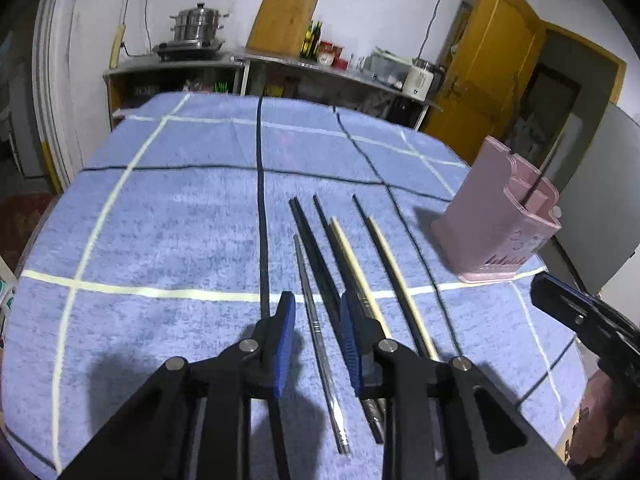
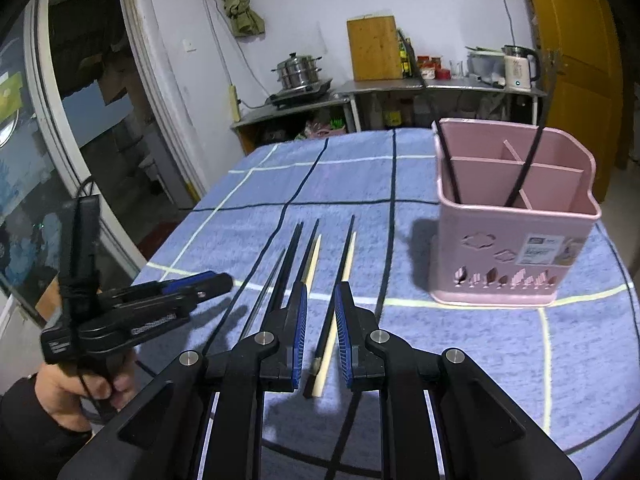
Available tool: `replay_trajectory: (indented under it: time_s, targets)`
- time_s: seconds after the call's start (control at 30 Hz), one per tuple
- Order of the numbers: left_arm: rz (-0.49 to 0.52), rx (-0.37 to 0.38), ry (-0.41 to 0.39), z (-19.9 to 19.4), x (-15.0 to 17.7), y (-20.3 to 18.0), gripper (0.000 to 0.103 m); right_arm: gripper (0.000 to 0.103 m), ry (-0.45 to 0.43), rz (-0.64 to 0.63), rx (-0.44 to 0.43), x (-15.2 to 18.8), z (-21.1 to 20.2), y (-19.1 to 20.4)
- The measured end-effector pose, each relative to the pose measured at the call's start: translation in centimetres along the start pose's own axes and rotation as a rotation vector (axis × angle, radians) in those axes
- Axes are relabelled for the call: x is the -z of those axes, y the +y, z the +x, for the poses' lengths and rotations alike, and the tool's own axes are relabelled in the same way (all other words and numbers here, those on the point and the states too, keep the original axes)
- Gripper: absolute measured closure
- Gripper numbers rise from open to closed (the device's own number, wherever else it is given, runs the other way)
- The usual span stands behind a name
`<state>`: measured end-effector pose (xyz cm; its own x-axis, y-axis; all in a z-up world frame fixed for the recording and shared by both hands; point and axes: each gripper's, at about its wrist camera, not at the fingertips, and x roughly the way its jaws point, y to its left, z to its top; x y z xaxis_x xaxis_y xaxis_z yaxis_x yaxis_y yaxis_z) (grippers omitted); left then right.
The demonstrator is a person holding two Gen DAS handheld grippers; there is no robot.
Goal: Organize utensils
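Both hand-held grippers low over the chopsticks, nothing picked up yet.

Left hand-held gripper (image 1: 318,312) is spread w/ a metal chopstick (image 1: 320,340) lying btwn its pads, untouched; right hand-held gripper (image 2: 321,300) is also spread, narrowly, over a dark-and-pale pair (image 2: 326,320). All lie side by side on the blue-towelled surface (image 1: 160,220), prob. for easy one-by-one grabs. Pink holder (image 2: 516,232) stands nearby, two dark sticks already in.
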<state>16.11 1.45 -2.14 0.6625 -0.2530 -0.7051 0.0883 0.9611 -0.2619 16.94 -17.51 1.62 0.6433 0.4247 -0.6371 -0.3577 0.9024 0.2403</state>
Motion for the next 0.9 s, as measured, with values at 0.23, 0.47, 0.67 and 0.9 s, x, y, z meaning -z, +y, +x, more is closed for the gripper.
replay_trajectory:
  time_s: [0.23, 0.47, 0.67, 0.9]
  targets:
    - [0.012, -0.019, 0.051, 3.2, 0.2, 0.3, 0.082, 0.088, 0.056, 0.004, -0.025, 0.0, 3.3, 0.0]
    - [0.051, -0.055, 0.064, 4.7, 0.3, 0.0, 0.090, 0.091, 0.100, -0.010, -0.047, -0.3, 6.6, 0.6]
    - [0.034, -0.063, 0.059, 4.5, 0.1, 1.1, 0.094, 0.093, 0.142, -0.025, -0.068, -1.0, 9.6, 1.3]
    - [-0.023, -0.079, 0.053, 3.7, 0.0, 3.5, 0.094, 0.093, 0.197, -0.016, -0.091, -1.4, 13.3, 1.4]
